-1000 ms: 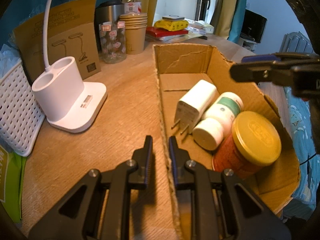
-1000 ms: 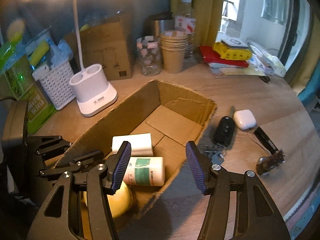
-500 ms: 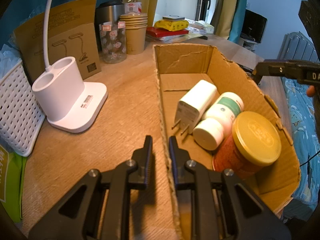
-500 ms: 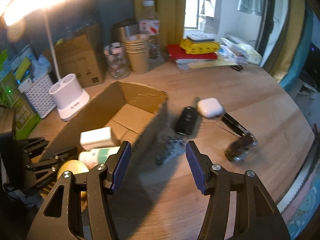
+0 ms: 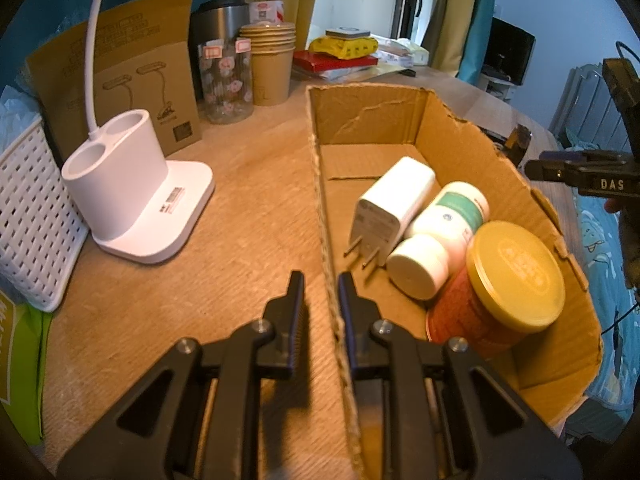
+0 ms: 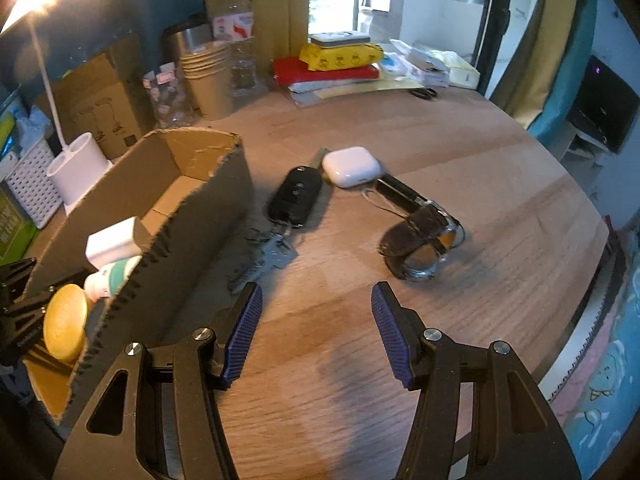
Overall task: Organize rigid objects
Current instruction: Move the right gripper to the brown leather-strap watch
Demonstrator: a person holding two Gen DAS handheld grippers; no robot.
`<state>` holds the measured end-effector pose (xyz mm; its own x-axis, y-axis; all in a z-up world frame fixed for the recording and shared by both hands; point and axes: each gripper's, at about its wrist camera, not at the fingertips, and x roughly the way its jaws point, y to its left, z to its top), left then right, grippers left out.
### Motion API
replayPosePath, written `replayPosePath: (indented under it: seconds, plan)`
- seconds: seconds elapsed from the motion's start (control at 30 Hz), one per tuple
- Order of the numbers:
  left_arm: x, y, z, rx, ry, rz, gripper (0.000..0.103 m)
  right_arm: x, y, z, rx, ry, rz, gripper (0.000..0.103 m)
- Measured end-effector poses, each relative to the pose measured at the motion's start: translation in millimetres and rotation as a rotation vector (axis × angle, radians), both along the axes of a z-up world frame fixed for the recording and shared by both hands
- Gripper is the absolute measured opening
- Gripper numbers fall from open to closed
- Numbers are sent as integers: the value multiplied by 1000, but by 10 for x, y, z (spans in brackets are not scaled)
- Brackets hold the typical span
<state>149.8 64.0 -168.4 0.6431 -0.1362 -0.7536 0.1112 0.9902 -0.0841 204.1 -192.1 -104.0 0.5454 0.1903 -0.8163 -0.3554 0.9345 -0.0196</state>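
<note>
Cardboard wall of the open box (image 5: 326, 216) sits pinched between the jaws of the left gripper (image 5: 320, 292). Inside lie a white charger (image 5: 394, 204), a white bottle (image 5: 440, 236) and a yellow-lidded jar (image 5: 516, 276), packed together. The right gripper (image 6: 316, 320) hovers over the wooden table (image 6: 480, 160), jaws spread and empty. Beyond it lie a car key (image 6: 296, 196), a white earbud case (image 6: 351, 166) and what seems a pair of sunglasses (image 6: 420, 240).

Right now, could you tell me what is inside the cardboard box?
Inside the cardboard box: a white charger, a white pill bottle and a gold-lidded can. The floor beneath them is hidden.
</note>
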Motion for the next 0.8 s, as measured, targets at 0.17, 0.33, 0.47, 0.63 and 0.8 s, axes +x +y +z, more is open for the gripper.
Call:
replayPosePath:
  seconds: [0.17,0.33,0.47,0.63,0.8]
  plan:
    - [6,0,-3,1,0,1,19,101,-150,-58,-22,4,-53,60]
    - [5,0,-3,0,0,0,19,205,-327,-131,-40,7,-116,60]
    - [12,-3,-6,-1,2,0,19,266,-413,-186,-43,12,-147,61]
    - [22,13,-20,-13,10,0,19,350,-405,-234,-41,10,-153,61]
    - [20,12,-20,-14,10,0,19,437,-363,-267,-41,-8,-167,61]
